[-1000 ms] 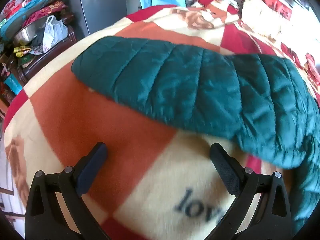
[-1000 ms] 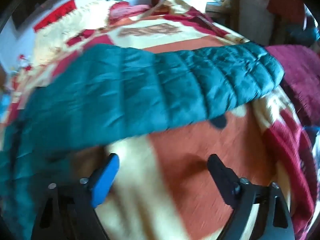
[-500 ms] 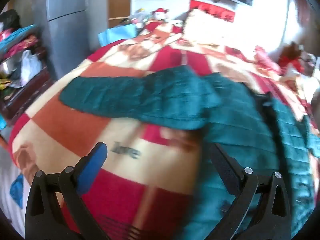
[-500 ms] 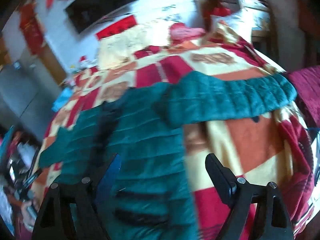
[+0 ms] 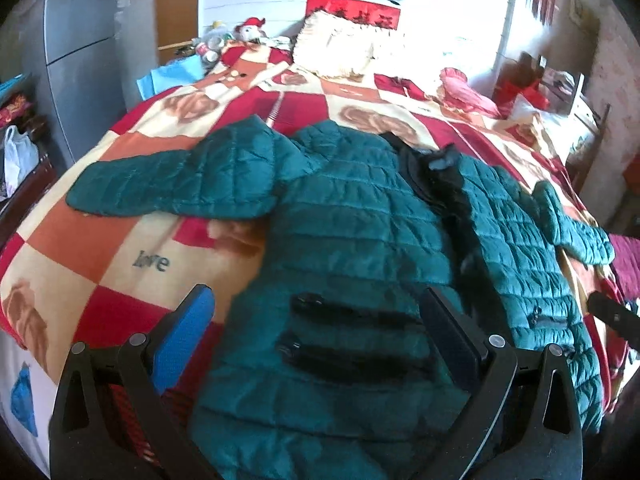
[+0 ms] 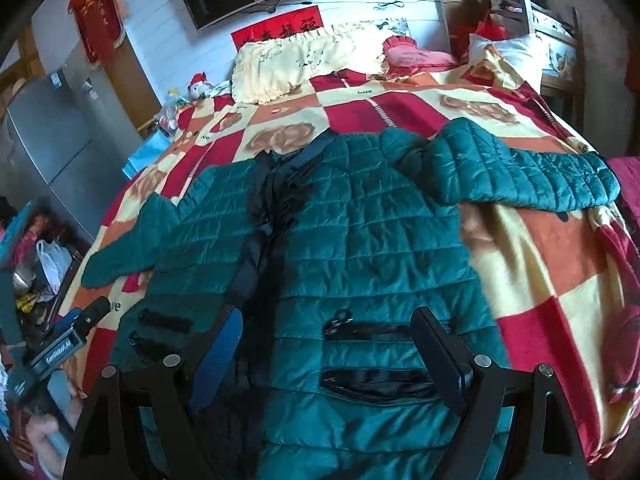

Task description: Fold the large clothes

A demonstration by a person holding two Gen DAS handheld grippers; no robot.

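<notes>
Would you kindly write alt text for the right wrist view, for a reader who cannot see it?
A teal quilted jacket lies front-up, sleeves spread, on a bed with a red, orange and cream checked blanket. The open right hand-held gripper hovers over its hem; the left hand-held gripper shows at the left edge.

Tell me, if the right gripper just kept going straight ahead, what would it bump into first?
Most likely the green jacket lying flat on the bed. The right gripper is open, with the jacket's lower front and its black pocket zippers directly between its fingers. How far above the fabric it sits is unclear.
</notes>
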